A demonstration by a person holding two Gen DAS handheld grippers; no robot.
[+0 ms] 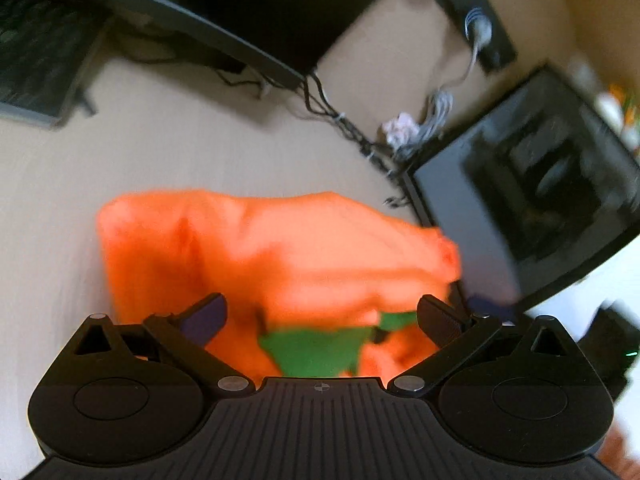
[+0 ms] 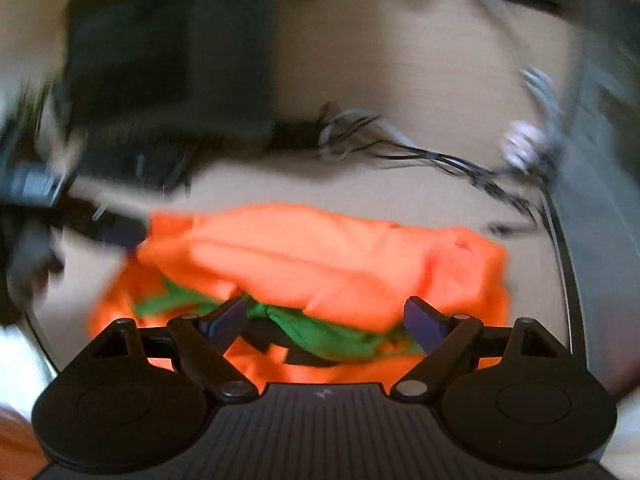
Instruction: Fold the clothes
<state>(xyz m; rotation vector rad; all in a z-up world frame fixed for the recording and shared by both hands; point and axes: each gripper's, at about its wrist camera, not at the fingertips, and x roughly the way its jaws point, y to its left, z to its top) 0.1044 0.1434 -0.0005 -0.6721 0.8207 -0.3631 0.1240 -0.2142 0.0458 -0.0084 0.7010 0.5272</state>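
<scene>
An orange garment (image 1: 276,256) with a green inner part (image 1: 316,350) lies bunched in a partly folded heap on the beige table (image 1: 180,148). My left gripper (image 1: 320,316) is open just above its near edge, jaws wide apart, holding nothing. In the right wrist view the same orange garment (image 2: 320,260) shows its top layer folded over the green part (image 2: 328,332). My right gripper (image 2: 328,318) is open over the garment's near edge, empty. Both views are motion-blurred.
A black monitor (image 1: 532,208) stands at the right and a dark keyboard (image 1: 36,52) lies at the far left. A tangle of black and white cables (image 1: 360,132) runs along the back of the table; the cables (image 2: 420,152) show behind the garment.
</scene>
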